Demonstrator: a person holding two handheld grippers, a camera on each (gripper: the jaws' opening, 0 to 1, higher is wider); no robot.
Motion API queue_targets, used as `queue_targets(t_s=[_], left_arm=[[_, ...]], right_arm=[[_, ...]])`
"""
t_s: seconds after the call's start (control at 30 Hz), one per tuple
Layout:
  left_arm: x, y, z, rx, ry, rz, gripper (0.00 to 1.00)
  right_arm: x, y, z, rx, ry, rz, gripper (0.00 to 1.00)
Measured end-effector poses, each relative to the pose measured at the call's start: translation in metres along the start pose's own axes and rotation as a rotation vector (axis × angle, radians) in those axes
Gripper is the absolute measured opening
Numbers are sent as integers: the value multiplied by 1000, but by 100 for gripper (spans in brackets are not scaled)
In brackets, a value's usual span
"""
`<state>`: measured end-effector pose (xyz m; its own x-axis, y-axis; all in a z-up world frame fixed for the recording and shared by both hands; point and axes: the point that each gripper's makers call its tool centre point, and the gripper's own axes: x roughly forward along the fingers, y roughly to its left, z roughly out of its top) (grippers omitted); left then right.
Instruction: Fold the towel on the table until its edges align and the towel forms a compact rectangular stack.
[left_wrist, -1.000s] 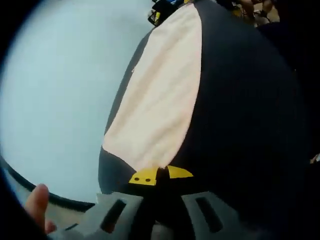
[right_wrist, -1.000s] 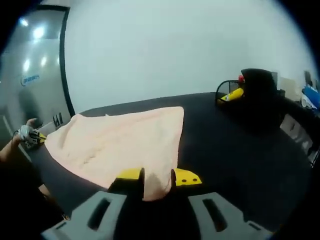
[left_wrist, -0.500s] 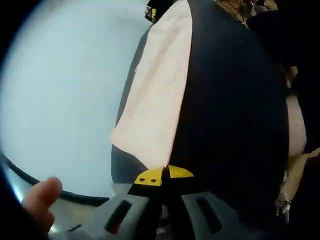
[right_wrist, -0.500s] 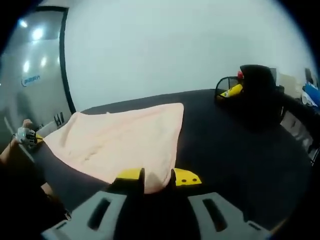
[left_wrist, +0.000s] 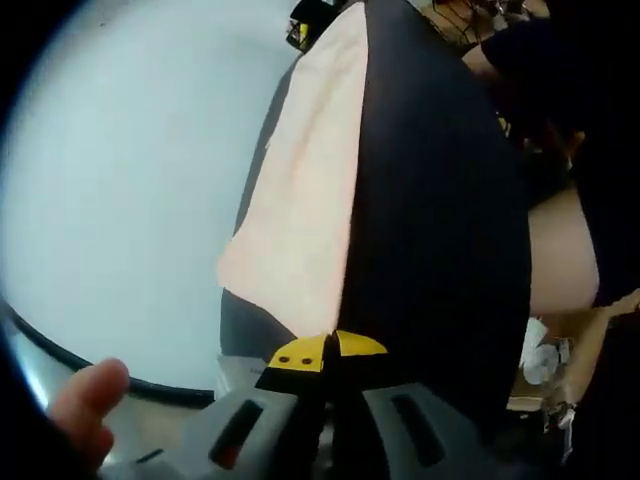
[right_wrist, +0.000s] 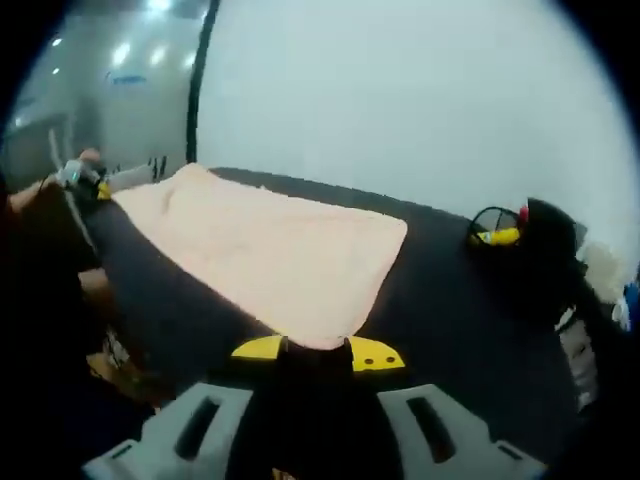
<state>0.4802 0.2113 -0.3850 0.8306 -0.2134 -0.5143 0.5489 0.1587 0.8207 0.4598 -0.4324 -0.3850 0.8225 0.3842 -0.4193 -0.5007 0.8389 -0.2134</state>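
The peach towel (right_wrist: 270, 255) lay flat on the dark surface (right_wrist: 460, 310), its long axis running between the two holds. The right hand-held gripper (right_wrist: 317, 352) was clamped on one near corner, the left hand-held gripper (left_wrist: 327, 349) pinched shut on the other corner of the towel (left_wrist: 300, 200). Bare dark surface lay beyond the far edge, giving room to fold forward

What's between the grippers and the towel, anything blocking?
Nothing visible. The left gripper is already at one towel corner and the right gripper at another, jaws closed at the edge. The towel lies spread on the black table; the dark items stand at the far side, off the cloth.
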Motion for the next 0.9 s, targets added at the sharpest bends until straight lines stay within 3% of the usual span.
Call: queue_targets(t_s=[0.1, 0.17, 0.2, 0.23, 0.27, 0.37, 0.5, 0.6, 0.83, 0.9], left_arm=[[1, 4, -2, -49, -4, 8, 0], [4, 5, -6, -109, 7, 4, 0], [17, 7, -12, -141, 12, -2, 0], [21, 5, -14, -186, 13, -25, 0], [10, -1, -10, -208, 15, -17, 0], [14, 2, -10, -216, 17, -14, 0], [12, 1, -4, -230, 11, -15, 0], [12, 1, -2, -215, 13, -18, 0], [18, 0, -1, -233, 2, -32, 0], [19, -1, 2, -239, 1, -34, 0]], right_arm=[[2, 6, 0, -222, 39, -5, 20], [12, 7, -8, -352, 79, 29, 22], [17, 5, -2, -448, 50, 5, 20], [20, 3, -2, -506, 65, 2, 20], [24, 0, -1, -530, 83, -13, 20], [30, -2, 0, -749, 112, -12, 19], [30, 7, -5, -946, 132, 29, 13], [21, -5, -8, -985, 200, 30, 14], [30, -5, -6, -1003, 203, 68, 13], [35, -4, -5, -1010, 200, 72, 8]])
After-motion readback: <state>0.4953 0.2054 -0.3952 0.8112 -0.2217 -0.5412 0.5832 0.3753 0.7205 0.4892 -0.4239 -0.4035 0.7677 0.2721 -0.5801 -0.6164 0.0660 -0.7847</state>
